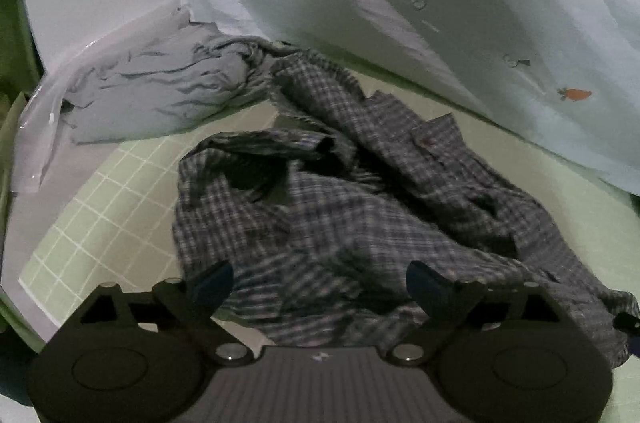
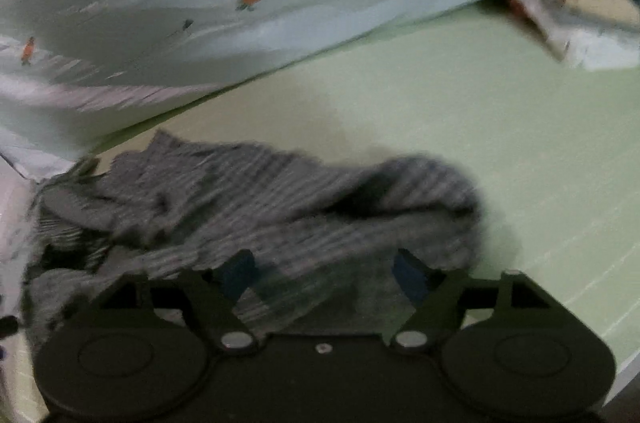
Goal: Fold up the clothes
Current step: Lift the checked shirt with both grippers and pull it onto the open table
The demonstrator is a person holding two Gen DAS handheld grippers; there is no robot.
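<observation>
While the crumpled grey-and-white checked shirt (image 1: 340, 207) lies heaped on the pale green gridded table (image 1: 100, 223), nothing is gripped.

Left of shirt: folded light grey garment (image 1: 160, 95), touching its far edge.
Over shirt, near hem: left gripper (image 1: 320, 283), jaws apart, cloth below.
Right part of heap: right gripper (image 2: 326, 275), jaws apart, view blurred.
Behind shirt: pale carrot-print sheet (image 1: 440, 23).

Handling: probably best to seek collar or shoulder seams, one per gripper, then spread flat before folding.
</observation>
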